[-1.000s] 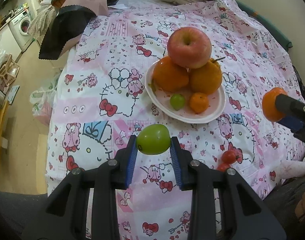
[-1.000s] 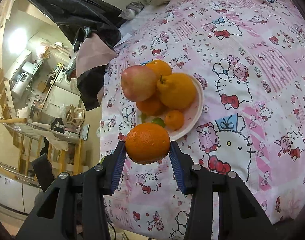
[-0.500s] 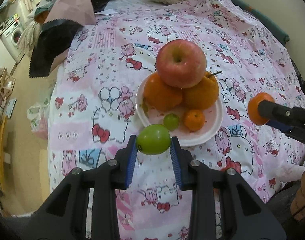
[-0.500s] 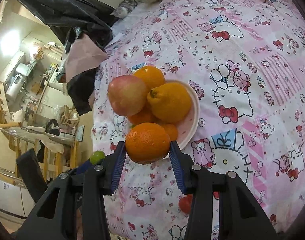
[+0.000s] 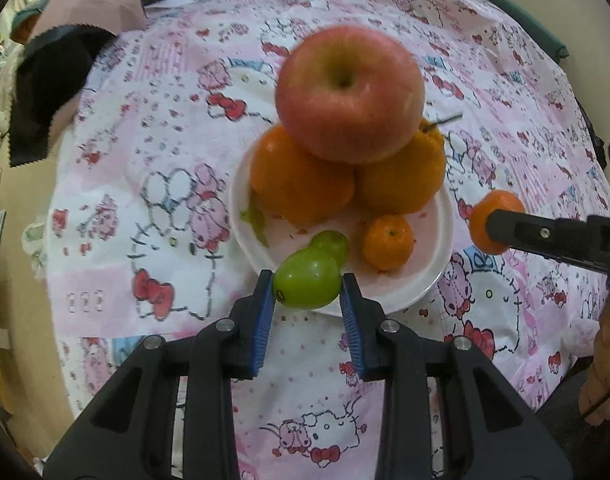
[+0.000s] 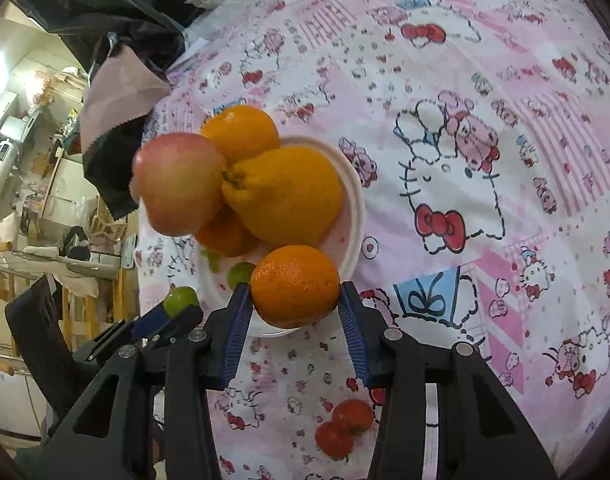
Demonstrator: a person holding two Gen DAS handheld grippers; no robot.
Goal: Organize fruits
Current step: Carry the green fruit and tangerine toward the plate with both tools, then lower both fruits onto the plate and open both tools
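Left gripper [image 5: 307,292]: you clamp a small round green fruit [image 5: 307,283] over the white plate [image 5: 441,258] rim.
Right gripper [image 6: 295,298]: closed on a round orange [image 6: 295,286].
Risk: nudging the red apple [image 5: 349,94] atop the plate's pile topples it.

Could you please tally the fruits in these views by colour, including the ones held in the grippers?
Orange: 5
Green: 2
Red-pink apple: 1
Small red fruits on the cloth: 2
Total: 10
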